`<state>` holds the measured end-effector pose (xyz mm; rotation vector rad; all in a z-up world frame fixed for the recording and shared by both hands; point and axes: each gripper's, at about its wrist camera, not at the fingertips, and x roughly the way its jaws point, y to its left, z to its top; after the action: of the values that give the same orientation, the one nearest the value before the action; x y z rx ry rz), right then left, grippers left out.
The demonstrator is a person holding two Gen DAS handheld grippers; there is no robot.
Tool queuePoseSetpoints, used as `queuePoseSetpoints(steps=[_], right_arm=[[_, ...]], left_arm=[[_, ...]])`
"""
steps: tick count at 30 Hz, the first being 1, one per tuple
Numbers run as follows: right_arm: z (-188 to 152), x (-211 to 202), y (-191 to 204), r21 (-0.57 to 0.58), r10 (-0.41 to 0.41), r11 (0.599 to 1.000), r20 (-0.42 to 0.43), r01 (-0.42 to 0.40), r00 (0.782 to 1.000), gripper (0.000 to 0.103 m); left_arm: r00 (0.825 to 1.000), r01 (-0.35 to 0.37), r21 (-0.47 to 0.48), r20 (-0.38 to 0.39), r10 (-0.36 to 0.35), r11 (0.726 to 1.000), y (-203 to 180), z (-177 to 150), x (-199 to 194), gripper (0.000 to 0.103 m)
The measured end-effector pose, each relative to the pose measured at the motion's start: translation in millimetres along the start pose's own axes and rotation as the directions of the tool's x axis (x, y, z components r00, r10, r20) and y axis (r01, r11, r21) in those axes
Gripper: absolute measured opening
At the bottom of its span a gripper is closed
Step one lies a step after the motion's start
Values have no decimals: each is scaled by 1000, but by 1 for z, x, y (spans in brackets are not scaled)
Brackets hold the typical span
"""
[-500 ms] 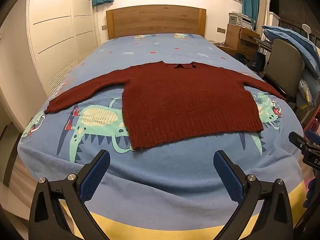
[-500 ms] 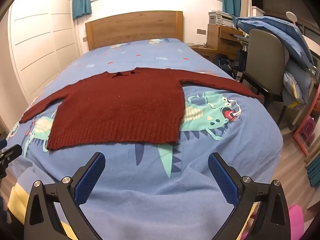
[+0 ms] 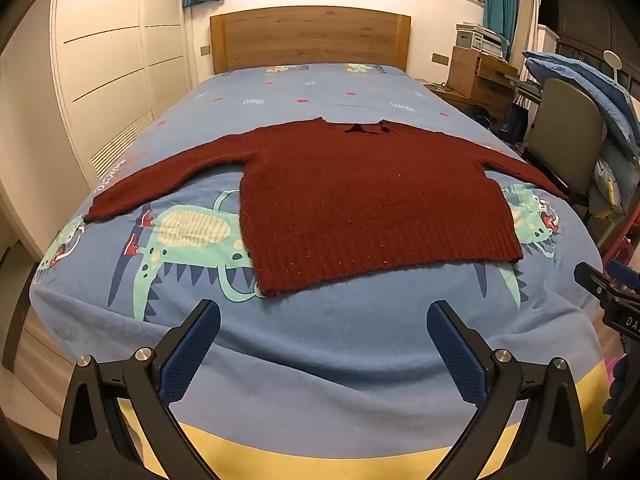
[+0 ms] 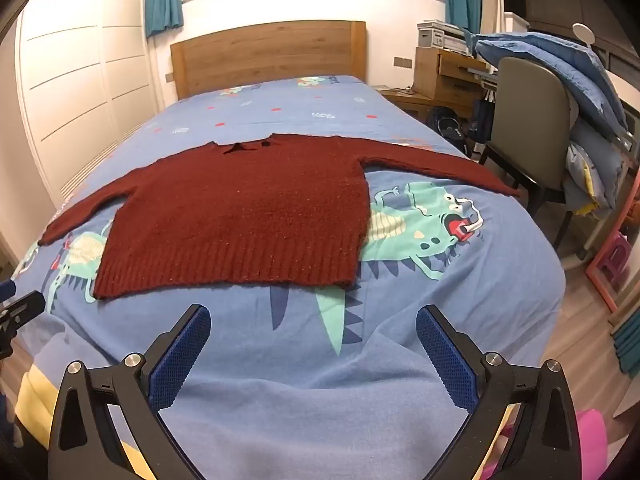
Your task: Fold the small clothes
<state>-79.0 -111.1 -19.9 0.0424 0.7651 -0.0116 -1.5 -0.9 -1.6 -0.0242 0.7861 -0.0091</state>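
Maroon knit, the sweater [image 3: 360, 200] lies flat on the bed [image 3: 320, 344], both sleeves spread wide and its ribbed hem toward the cameras. It rests across the dinosaur print of the blue cover, collar pointing to the wooden headboard [image 3: 310, 38] at 12 o'clock. The left gripper [image 3: 324, 336] hangs above the near edge of the bed, jaws spread wide and holding nothing. The right gripper [image 4: 314, 340] does likewise, jaws apart and empty. A chair [image 4: 532, 128] stands at 2 o'clock beside the bed.
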Motion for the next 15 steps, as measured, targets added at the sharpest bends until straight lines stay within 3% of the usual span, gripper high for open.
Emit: queuePoseSetpoints(steps=[15], right_arm=[[1, 0, 1, 0, -4, 1000, -3, 4, 1000, 103]], left_arm=[[1000, 22, 3, 1, -22, 1000, -3, -1, -1, 102]])
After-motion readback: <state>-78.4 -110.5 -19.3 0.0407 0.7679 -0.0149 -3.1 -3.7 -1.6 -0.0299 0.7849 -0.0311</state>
